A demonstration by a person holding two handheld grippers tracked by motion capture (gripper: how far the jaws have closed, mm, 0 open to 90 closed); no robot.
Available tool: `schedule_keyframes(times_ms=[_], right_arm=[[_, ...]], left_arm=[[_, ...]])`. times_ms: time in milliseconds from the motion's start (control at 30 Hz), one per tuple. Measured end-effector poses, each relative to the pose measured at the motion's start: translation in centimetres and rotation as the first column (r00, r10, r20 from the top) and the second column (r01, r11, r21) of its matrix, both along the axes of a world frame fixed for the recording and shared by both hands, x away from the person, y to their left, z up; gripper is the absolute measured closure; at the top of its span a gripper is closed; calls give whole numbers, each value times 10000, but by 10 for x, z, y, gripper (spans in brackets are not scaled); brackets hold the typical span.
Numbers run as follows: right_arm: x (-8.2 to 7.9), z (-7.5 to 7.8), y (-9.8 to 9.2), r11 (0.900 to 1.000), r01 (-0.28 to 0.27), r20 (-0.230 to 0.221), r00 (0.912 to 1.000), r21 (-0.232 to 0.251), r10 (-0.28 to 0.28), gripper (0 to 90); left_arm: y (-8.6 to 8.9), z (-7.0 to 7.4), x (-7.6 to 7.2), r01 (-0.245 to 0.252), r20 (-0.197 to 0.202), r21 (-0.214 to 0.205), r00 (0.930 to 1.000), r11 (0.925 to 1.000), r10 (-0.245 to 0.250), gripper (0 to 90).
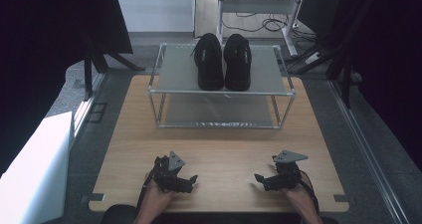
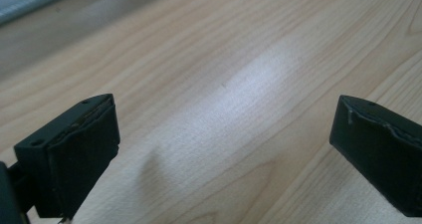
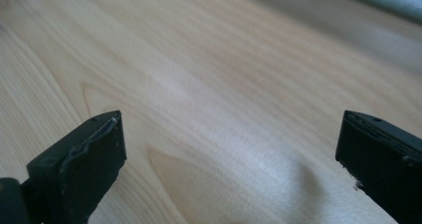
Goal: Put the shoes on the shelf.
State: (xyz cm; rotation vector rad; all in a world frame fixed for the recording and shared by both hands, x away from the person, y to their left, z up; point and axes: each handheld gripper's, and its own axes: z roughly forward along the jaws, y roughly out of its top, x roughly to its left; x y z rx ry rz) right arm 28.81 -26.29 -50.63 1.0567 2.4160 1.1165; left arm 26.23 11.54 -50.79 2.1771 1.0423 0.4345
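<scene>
1. This looks like a lab or recording room, not a home: a lone wooden table [image 1: 219, 144] stands on plain grey floor [image 1: 363, 149].
2. Black curtains [image 1: 45, 40] hang at the left and right sides, shutting the area in.
3. At the far end stands a metal-framed desk [image 1: 259, 7] with loose cables [image 1: 271, 25] trailing on the floor beneath it.
4. A small metal shoe rack [image 1: 221, 84] on the far half of the table carries a pair of black shoes [image 1: 222, 60], set out like a test prop.

left tongs [image 1: 185, 181]: jaws wide apart | right tongs [image 1: 264, 179]: jaws wide apart
</scene>
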Motion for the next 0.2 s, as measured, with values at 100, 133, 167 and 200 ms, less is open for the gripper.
schedule_keyframes(times_ms=[100,133,167,200], right_arm=[[0,-4,3,9997,-162,-185,9997,-190,159,0],[0,-5,3,9995,-184,-230,9996,-237,179,0],[1,-6,3,9993,-209,-303,9993,-317,200,0],[1,-7,3,9991,-202,-308,9993,-366,190,0]], left_arm=[[-3,-3,0,34,-91,248,10000,9997,-31,0],[-5,-4,0,57,-103,340,9999,9994,-53,0],[-6,-4,0,64,-89,373,9999,9993,-61,0],[-6,-4,0,72,-64,339,10000,9994,-70,0]])
